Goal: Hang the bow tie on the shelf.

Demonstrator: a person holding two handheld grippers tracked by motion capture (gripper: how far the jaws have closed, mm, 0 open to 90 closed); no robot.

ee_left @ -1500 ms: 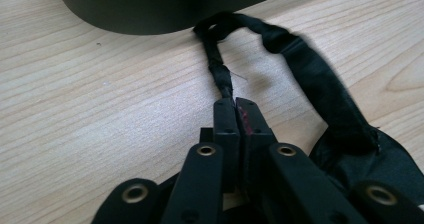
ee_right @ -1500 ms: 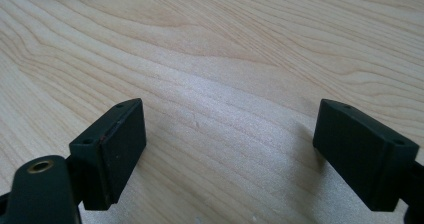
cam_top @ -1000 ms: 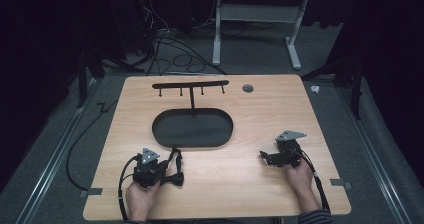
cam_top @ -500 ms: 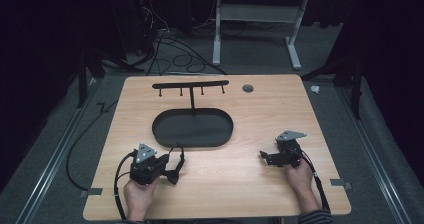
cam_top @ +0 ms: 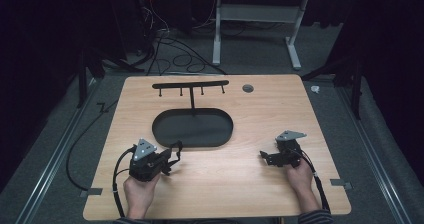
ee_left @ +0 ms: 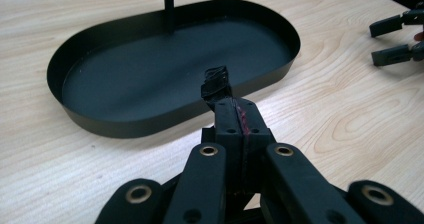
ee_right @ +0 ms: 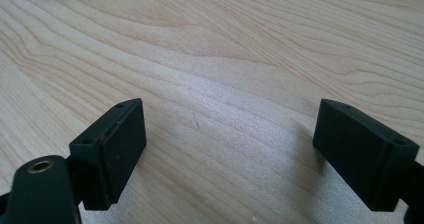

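Because its jaws are pressed together on a small black piece (ee_left: 216, 81), the left gripper (cam_top: 172, 153) hovers at the tray (cam_top: 165, 134) rim, apparently for placement. The right gripper (cam_top: 266, 157) rests spread, idle.

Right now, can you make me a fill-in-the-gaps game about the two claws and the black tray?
1. The left claw is ____ on a small black thing.
2. The right claw stands ____, with bare table between its jaws.
3. The black tray has an ____ shape.
4. A thin black post stands up from the ____.

Missing words: shut; open; oval; tray
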